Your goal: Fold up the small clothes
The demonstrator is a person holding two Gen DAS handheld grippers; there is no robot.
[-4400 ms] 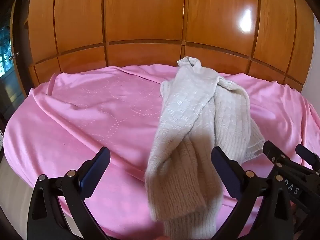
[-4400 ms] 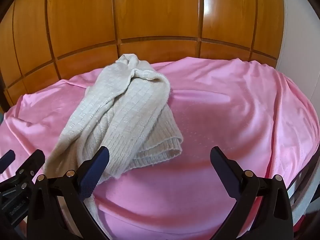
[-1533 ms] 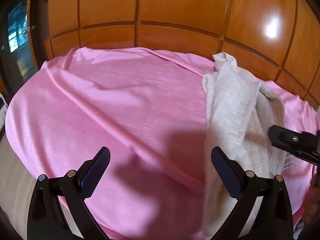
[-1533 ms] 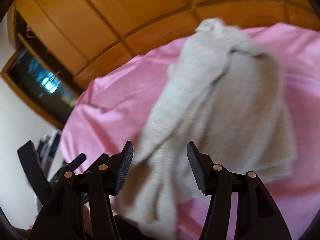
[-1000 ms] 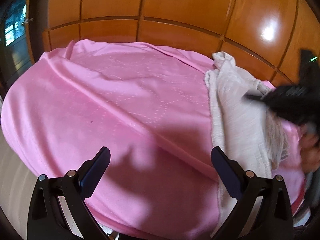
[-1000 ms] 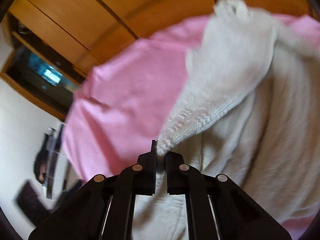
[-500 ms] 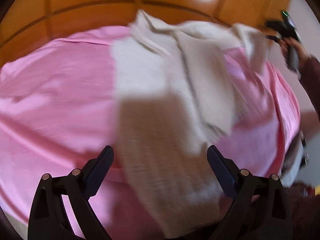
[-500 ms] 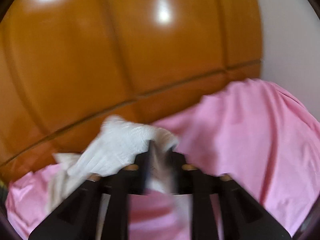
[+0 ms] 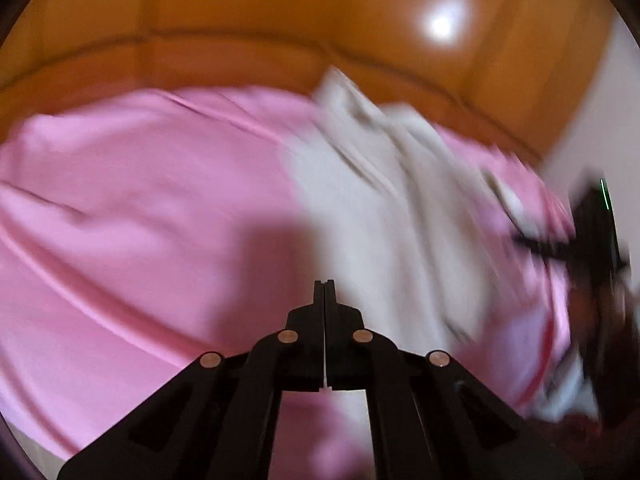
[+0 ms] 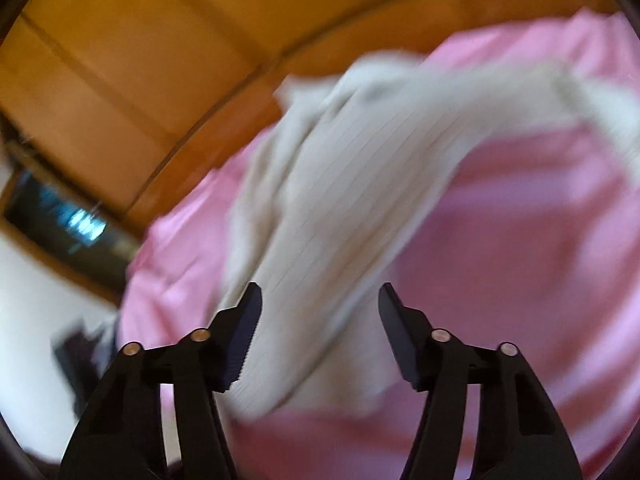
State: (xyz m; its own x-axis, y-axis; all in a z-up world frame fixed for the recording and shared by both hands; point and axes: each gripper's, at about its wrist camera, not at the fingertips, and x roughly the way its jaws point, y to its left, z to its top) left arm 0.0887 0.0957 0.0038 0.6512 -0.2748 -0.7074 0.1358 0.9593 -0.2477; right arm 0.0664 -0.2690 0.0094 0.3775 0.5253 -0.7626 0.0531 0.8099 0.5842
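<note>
A cream knitted sweater (image 9: 372, 208) lies spread on the pink bedsheet (image 9: 140, 208), blurred by motion. My left gripper (image 9: 324, 284) is shut at the sweater's near left edge; whether cloth is pinched between the fingers cannot be told. In the right wrist view the sweater (image 10: 332, 216) runs from between my fingers up to the far right. My right gripper (image 10: 320, 300) is open, its fingers either side of the sweater's near end. The right gripper also shows in the left wrist view (image 9: 580, 240) at the sweater's right side.
An orange wooden wardrobe (image 9: 280, 20) stands behind the bed. A dark doorway (image 10: 68, 220) and white wall are at the left in the right wrist view. The bed's front edge is near both grippers.
My left gripper has shut, having been wide open. My right gripper has opened and let go of the sweater part it carried to the right. Both views are moving fast.
</note>
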